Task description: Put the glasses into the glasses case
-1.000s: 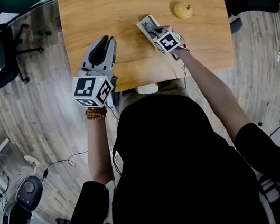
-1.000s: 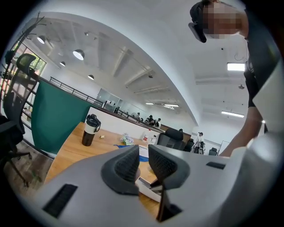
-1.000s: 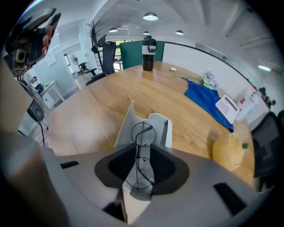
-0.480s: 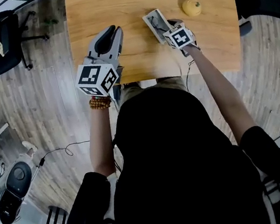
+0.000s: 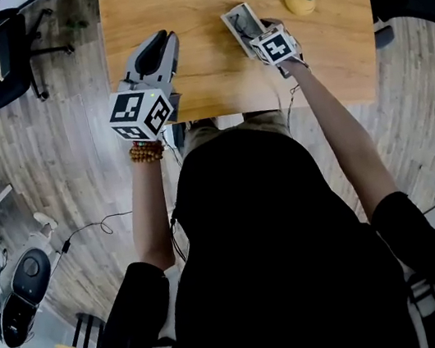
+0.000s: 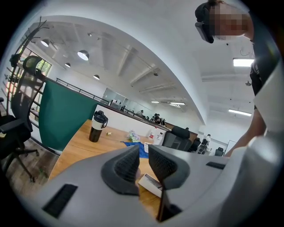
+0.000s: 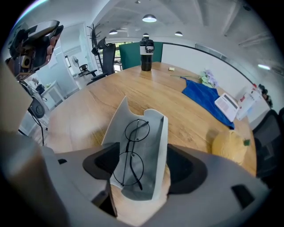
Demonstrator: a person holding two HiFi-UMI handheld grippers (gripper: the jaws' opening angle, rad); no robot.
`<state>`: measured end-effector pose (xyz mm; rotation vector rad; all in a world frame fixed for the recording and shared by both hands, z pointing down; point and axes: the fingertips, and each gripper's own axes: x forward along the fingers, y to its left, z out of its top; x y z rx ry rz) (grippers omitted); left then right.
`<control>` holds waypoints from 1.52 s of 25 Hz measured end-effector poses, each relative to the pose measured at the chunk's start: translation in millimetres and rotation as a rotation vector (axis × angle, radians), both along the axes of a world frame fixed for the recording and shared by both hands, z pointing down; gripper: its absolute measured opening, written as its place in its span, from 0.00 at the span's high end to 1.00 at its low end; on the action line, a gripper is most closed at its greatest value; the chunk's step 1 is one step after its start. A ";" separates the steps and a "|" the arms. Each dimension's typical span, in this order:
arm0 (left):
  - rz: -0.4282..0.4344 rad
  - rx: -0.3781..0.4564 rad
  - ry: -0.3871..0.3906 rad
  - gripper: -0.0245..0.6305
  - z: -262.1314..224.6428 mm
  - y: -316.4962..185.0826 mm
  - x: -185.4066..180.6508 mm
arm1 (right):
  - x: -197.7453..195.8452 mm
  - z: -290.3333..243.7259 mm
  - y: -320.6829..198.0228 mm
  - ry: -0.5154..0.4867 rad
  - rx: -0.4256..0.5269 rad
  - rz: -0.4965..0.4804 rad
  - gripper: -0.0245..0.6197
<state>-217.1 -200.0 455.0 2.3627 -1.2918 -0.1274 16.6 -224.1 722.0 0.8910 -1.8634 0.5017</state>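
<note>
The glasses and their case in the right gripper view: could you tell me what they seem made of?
The glasses: thin dark wire rims around clear round lenses, probably metal. The glasses case: grey, matte, with thin stiff walls and a soft-looking inside; perhaps felt-lined board or faux leather, hard to tell.

No legible text or numbers

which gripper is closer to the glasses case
Right. The right gripper, its jaws just opened, straddles the glasses case; the left gripper hovers apart, off to the case's left.
</note>
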 end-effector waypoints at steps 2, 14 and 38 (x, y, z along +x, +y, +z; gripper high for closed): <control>0.003 -0.002 0.002 0.85 1.0 0.1 2.4 | 1.6 1.2 1.4 0.005 -0.008 0.001 0.42; 0.015 -0.002 0.008 0.85 0.5 0.3 6.9 | -4.3 8.1 4.8 0.017 -0.037 -0.013 0.42; -0.002 -0.008 0.009 0.85 8.5 5.0 1.6 | 11.9 -5.1 -7.2 -0.032 -0.002 0.095 0.58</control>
